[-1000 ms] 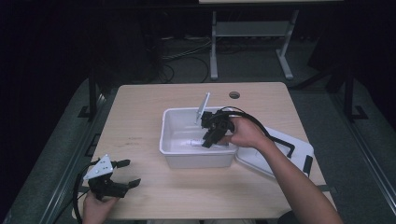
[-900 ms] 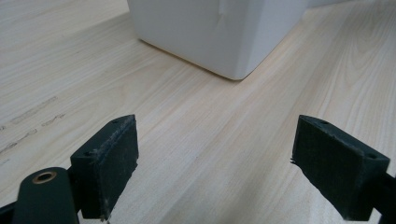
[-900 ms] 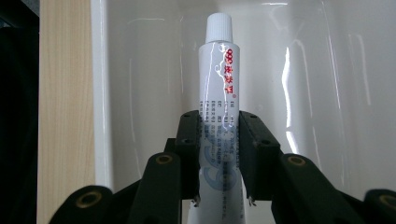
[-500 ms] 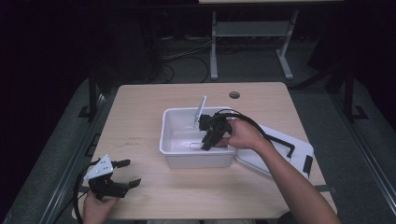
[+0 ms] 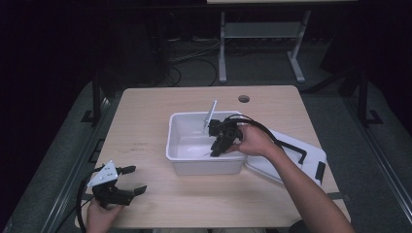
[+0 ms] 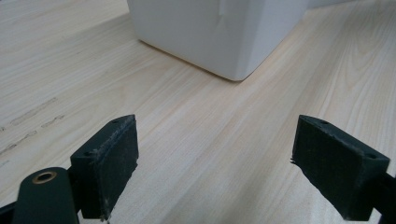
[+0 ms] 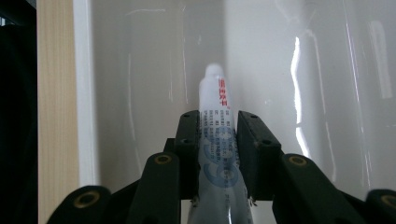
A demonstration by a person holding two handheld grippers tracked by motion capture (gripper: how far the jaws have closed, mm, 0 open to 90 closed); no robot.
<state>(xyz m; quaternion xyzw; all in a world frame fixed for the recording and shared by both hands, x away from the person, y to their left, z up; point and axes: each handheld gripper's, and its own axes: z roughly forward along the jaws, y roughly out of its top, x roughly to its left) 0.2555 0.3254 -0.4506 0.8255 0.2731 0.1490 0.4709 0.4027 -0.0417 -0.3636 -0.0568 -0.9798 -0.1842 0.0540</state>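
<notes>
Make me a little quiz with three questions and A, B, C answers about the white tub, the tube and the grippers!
1. Where is the white printed squeeze tube?
A. Over the white plastic tub
B. On the floor
C. On the flat white lid

2. How many grippers are on or over the pale wooden table?
A. One
B. Two
C. Four

3. What is the left gripper doing?
A. Squeezing the tube
B. Holding the lid
C. Open, with nothing between its pads

Answers:
1. A: the right gripper view shows the tube with the tub's shiny white inside behind it.
2. B: the high view shows the left gripper near the table's front left corner and the right gripper in the tub.
3. C: the left gripper view shows its pads wide apart over bare wood.
</notes>
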